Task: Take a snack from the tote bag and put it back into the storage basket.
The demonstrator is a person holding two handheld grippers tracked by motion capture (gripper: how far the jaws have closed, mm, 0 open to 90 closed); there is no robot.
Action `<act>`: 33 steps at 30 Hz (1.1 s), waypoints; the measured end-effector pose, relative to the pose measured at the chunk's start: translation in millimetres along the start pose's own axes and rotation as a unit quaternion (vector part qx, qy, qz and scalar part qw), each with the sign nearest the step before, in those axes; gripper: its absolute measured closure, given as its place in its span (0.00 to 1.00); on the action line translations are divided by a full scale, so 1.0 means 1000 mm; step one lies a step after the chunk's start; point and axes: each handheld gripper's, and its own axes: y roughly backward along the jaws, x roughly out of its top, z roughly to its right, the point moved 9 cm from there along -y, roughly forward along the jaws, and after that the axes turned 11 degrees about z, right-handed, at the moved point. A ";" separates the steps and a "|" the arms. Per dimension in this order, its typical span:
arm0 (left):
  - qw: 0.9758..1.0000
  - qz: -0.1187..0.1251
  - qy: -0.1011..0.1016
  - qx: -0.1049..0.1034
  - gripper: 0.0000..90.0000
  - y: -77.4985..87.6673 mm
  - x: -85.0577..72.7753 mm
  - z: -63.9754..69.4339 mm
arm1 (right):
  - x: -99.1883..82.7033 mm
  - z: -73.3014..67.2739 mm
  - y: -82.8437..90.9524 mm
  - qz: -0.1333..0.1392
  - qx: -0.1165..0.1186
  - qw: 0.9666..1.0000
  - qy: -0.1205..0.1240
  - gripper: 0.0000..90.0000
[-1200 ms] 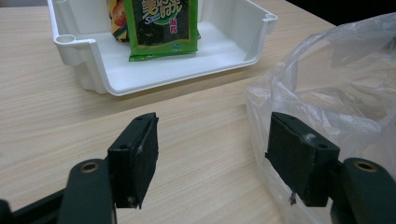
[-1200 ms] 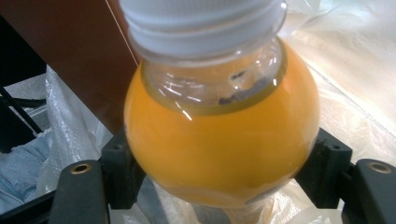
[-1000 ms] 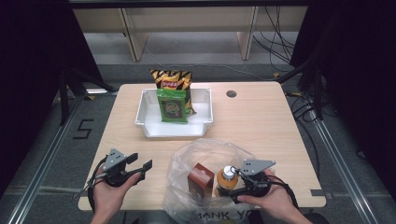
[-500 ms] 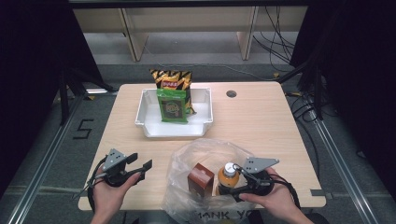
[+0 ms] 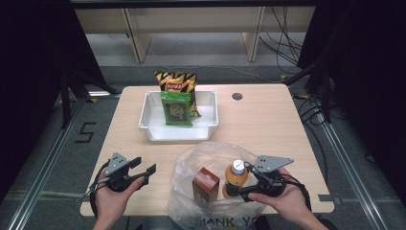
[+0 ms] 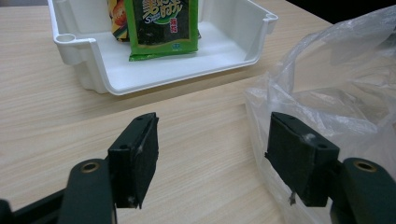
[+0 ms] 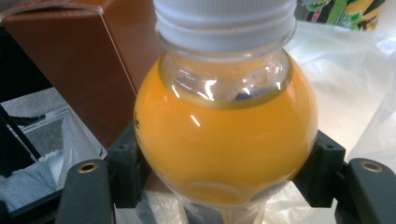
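Observation:
An orange juice bottle (image 5: pixel 236 175) with a white cap stands upright in the mouth of a clear plastic bag (image 5: pixel 210 153) at the table's front edge. My right gripper (image 5: pixel 235 188) is shut on it; in the right gripper view both pads press the bottle (image 7: pixel 224 140) at its round belly. A brown box (image 5: pixel 206 184) stands in the bag just left of the bottle. My left gripper (image 5: pixel 146 165) rests open at the front left, nothing between its jaws. In the left gripper view its right pad (image 6: pixel 299 158) is close beside the bag's edge (image 6: pixel 336 93).
A white tray (image 5: pixel 146 122) sits mid-table with a green packet (image 5: pixel 177 109) leaning in it and a yellow-and-black snack bag (image 5: pixel 174 80) behind. A cable hole (image 5: pixel 237 96) lies right of the tray. Bare tabletop lies between the tray and my left gripper.
My right gripper has risen a little with the bottle, so the bottle stands higher out of the bag. The left gripper has stayed put.

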 end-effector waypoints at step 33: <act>1.000 0.005 0.004 -0.002 0.37 -0.001 0.003 0.001 | 0.056 0.008 0.011 0.057 -0.007 0.998 0.015 0.36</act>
